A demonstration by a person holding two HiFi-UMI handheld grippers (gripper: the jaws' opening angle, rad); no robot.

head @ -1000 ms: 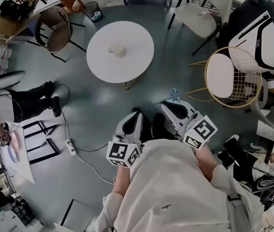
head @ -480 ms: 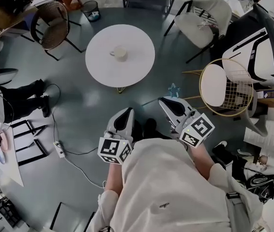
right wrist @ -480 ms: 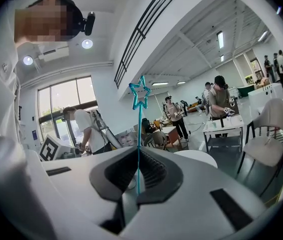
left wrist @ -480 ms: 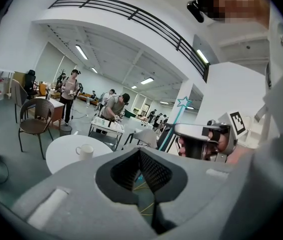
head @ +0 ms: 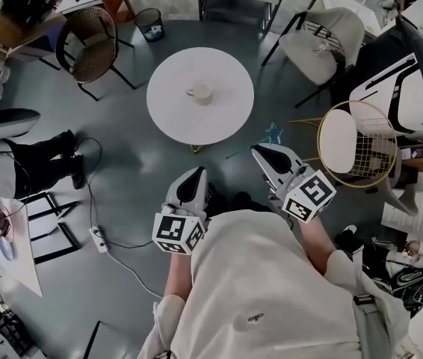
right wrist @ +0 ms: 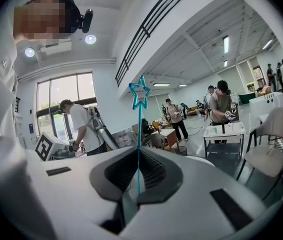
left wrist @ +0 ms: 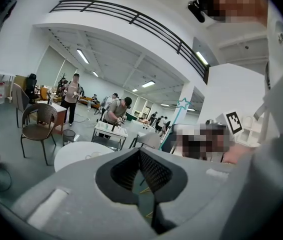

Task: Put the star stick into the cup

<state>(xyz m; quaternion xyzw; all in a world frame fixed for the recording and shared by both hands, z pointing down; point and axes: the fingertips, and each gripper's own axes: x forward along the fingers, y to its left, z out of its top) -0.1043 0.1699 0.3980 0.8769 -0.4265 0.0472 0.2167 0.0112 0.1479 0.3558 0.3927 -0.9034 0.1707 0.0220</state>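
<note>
Right gripper [head: 265, 152] clamps the star stick [head: 273, 134] near the round table's [head: 174, 118] edge, closer than a second ago. Cup [head: 201, 92] stands mid-table, well apart from the stick. Left gripper [head: 191, 176] has its jaws together on nothing.

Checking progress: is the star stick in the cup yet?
Out. The right gripper clamps the star stick, short of the cup on the round table.

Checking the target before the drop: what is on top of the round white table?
Only a pale cup stands on the round white table, near its middle. Its inside is too small to make out. The star stick is not there; the right tool grips it.
</note>
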